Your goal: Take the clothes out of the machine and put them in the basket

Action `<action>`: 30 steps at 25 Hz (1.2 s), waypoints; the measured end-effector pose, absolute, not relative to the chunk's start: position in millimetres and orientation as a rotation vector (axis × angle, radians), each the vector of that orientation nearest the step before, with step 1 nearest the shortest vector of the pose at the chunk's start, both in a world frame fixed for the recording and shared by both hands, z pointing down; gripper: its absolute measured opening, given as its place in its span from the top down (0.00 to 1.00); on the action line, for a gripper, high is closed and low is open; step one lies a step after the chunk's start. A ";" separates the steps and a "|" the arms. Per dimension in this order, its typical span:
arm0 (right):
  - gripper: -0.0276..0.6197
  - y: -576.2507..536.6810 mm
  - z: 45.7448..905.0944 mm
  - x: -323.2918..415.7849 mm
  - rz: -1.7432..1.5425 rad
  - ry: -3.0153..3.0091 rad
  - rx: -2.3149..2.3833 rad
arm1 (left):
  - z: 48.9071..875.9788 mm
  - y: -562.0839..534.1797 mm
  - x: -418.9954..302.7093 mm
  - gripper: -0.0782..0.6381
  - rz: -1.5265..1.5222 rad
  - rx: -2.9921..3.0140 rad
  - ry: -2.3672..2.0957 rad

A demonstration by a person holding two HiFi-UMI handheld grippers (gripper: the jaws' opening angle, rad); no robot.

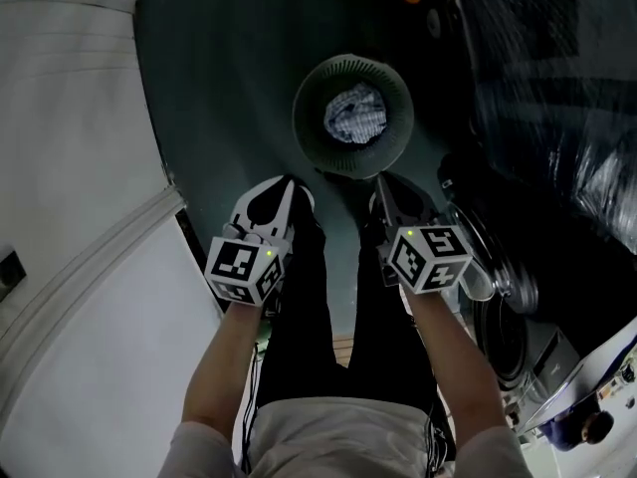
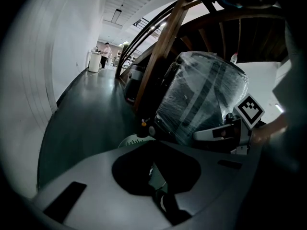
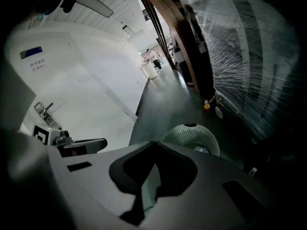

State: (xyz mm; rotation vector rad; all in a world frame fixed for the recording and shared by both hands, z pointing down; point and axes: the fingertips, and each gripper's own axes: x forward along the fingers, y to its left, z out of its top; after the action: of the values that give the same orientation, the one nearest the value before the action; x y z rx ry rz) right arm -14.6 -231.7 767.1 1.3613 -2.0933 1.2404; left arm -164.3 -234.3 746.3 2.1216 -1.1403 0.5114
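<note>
On dark green floor [image 1: 229, 88], round basket [image 1: 311, 132] with pale checked clothes [image 1: 355, 115] inside, just ahead of left gripper [image 1: 289, 189] and right gripper [image 1: 383, 189]; jaws of both pressed together, pinching nothing; machine [image 1: 503, 317] at right.

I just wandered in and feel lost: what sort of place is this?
Probably a corridor in a larger building used as a laundry corner: a long dark-floored hallway, a front-loading washing machine beside a plastic-wrapped object, and a laundry basket with clothes in it.
</note>
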 end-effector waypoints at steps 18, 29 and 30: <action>0.94 -252.6 576.2 15.3 1.043 -2.302 1.500 | 563.3 -251.5 -161.3 0.86 0.391 2.288 -1.292; 0.94 -250.7 459.8 9.5 0.890 -2.445 1.549 | 444.9 -246.6 -175.9 0.86 0.231 2.394 -1.378; 0.94 -249.7 449.2 7.2 0.861 -2.460 1.544 | 434.1 -246.0 -177.9 0.86 0.213 2.406 -1.390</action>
State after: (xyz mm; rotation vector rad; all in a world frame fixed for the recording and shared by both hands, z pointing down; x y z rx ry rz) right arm 7.2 -249.7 449.2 1.5441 -2.4601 0.8608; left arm -177.9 -246.0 434.1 2.4063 -1.3903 0.2127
